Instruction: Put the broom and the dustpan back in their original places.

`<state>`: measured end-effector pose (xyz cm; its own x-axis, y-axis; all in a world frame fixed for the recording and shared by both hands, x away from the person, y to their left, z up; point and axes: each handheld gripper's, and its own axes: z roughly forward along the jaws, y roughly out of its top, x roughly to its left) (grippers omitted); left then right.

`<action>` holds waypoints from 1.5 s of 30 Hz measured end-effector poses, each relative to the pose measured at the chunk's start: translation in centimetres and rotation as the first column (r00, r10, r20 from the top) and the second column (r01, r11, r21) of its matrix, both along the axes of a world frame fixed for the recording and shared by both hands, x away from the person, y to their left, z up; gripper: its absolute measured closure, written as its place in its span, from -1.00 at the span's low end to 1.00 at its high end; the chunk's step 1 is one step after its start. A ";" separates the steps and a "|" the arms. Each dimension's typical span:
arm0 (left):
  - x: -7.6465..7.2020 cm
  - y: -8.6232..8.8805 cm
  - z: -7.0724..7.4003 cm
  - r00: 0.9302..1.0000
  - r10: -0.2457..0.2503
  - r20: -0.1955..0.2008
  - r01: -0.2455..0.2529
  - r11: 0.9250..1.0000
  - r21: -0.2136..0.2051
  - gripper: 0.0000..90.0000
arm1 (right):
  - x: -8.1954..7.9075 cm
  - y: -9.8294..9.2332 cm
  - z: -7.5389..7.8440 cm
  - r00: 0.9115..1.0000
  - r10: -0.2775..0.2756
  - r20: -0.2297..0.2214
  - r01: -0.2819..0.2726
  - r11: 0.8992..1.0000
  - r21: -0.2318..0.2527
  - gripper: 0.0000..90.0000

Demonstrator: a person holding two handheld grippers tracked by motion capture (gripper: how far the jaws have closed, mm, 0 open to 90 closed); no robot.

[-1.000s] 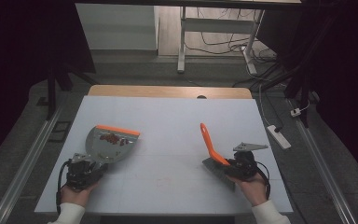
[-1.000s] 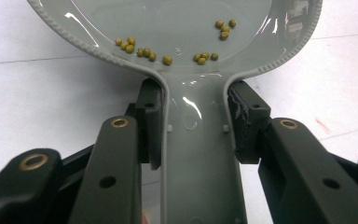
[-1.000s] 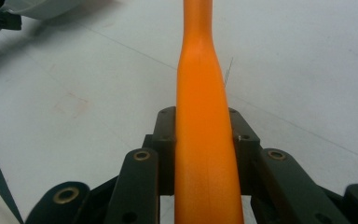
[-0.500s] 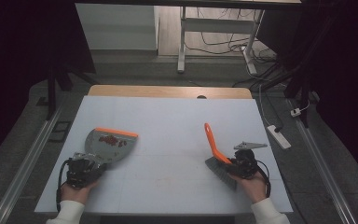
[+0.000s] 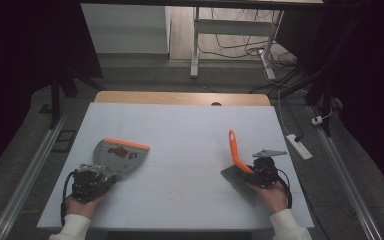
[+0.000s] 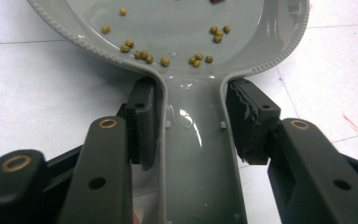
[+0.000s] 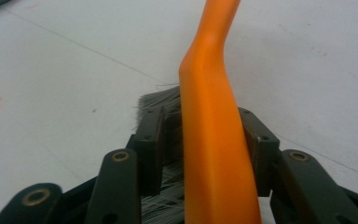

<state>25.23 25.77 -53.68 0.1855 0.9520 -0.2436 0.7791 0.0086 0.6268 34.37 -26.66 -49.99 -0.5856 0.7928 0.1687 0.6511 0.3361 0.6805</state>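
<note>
My left tongs (image 6: 191, 126) have just been opening, so the grey dustpan (image 5: 116, 156) handle sits loose between them, near the desk's (image 5: 190, 125) left front corner, its scoop pointing away from me. My right tongs (image 7: 200, 140) have just been opening too, with the orange brush (image 5: 236, 152) handle loose between them, near the right front corner.

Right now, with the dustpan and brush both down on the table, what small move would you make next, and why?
Probably back both grippers straight off. The left gripper has just been opening, with gaps beside the dustpan handle; the right gripper has too, around the brush handle. Both tools rest on the table.
</note>
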 end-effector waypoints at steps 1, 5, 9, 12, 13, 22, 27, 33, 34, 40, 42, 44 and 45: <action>0.0 0.0 0.0 1.000 -0.001 0.000 0.001 1.000 0.000 0.18 | 0.1 -0.1 0.0 1.000 -0.004 -0.006 0.004 1.000 -0.009 0.23; -0.1 0.0 0.2 1.000 0.002 0.003 -0.003 1.000 0.007 -0.06 | 1.0 -0.2 -0.4 1.000 -0.016 -0.021 0.016 1.000 -0.008 0.15; -0.7 0.4 0.6 1.000 0.019 0.025 -0.020 1.000 0.020 -0.28 | 1.3 -0.3 -0.6 0.999 -0.030 -0.031 0.029 1.000 -0.011 0.07; -1.3 0.7 1.1 0.999 0.015 0.051 -0.017 0.999 0.029 -0.31 | 1.4 -0.3 -0.7 0.999 -0.041 -0.031 0.040 0.999 -0.023 0.04; -1.5 0.8 1.3 0.998 0.012 0.061 -0.014 0.999 0.034 -0.31 | 1.4 -0.3 -0.7 0.998 -0.045 -0.035 0.045 0.999 -0.021 0.03; -2.1 0.3 3.4 0.988 -0.075 0.134 0.065 0.995 0.073 -0.31 | 1.9 -0.5 -0.9 0.996 -0.084 -0.041 0.082 0.996 -0.046 -0.05; -2.1 -0.1 4.2 0.976 -0.143 0.164 0.132 0.988 0.076 -0.31 | 1.7 -0.4 -0.5 0.997 -0.076 -0.013 0.075 0.996 -0.054 -0.05; -1.3 -0.8 4.7 0.949 -0.253 0.190 0.245 0.967 0.065 -0.29 | 0.4 -0.5 0.8 0.997 -0.044 0.064 0.044 0.999 -0.002 -0.02; -1.1 -1.0 4.6 0.943 -0.276 0.187 0.269 0.961 0.061 -0.29 | 0.1 -0.5 1.0 0.997 -0.022 0.079 0.022 1.000 0.001 -0.01; 0.2 -2.5 4.3 0.901 -0.399 0.170 0.392 0.917 0.078 -0.27 | -1.6 0.1 1.1 0.989 0.080 0.125 -0.080 0.997 -0.001 -0.01; 0.5 -2.9 4.2 0.889 -0.428 0.161 0.419 0.904 0.088 -0.28 | -2.0 0.4 0.9 0.985 0.106 0.132 -0.104 0.994 -0.023 -0.01; 0.7 -3.1 4.1 0.882 -0.444 0.157 0.435 0.896 0.092 -0.28 | -2.2 0.6 0.8 0.983 0.122 0.135 -0.121 0.993 -0.017 -0.01; 0.7 -3.1 4.0 0.877 -0.455 0.152 0.445 0.890 0.095 -0.28 | -2.2 0.7 0.8 0.983 0.129 0.134 -0.127 0.992 -0.019 -0.01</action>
